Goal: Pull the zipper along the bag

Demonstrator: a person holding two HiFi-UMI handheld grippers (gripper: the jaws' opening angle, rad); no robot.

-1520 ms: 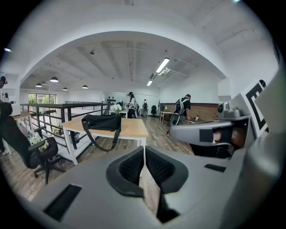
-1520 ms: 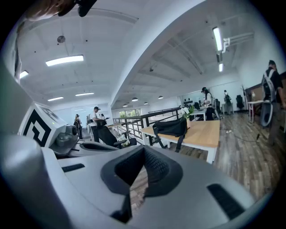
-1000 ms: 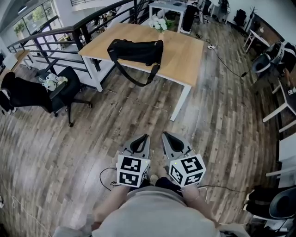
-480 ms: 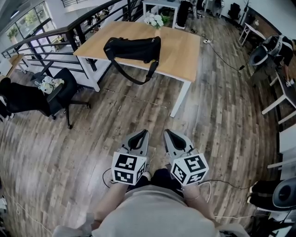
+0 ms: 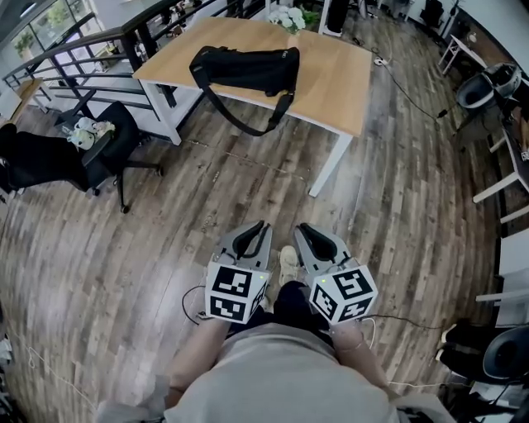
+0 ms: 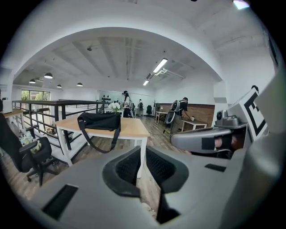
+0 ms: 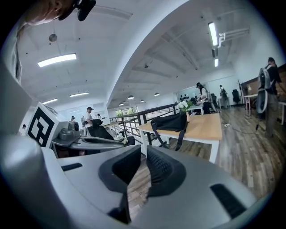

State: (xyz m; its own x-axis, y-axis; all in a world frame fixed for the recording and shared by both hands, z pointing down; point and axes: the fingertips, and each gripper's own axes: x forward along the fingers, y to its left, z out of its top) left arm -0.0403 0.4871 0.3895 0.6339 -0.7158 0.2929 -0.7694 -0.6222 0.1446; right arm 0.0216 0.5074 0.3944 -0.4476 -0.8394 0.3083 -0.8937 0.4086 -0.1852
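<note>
Both grippers are held side by side, close in front of the person's body and above the wood floor (image 5: 397, 215), well apart from the table. On the left gripper (image 5: 261, 225) the jaws are seen brought together, with nothing caught between them. On the right gripper (image 5: 302, 228) the jaws have just been opening; a narrow gap is seen between the pads, and only floor shows through it. A light shoe (image 5: 288, 263) is seen on the floor between the two. Farther off, a black office chair (image 5: 103, 163) is set at the left. Beyond it a wooden table (image 5: 331, 70) on white legs is found, and the black bag (image 5: 245, 68) is laid lengthwise on its top, untouched, its strap (image 5: 248, 125) hung in a loop over the near edge. White flowers (image 5: 288, 16) are placed at the table's far edge, and a dark railing (image 5: 78, 58) is seen behind.
</note>
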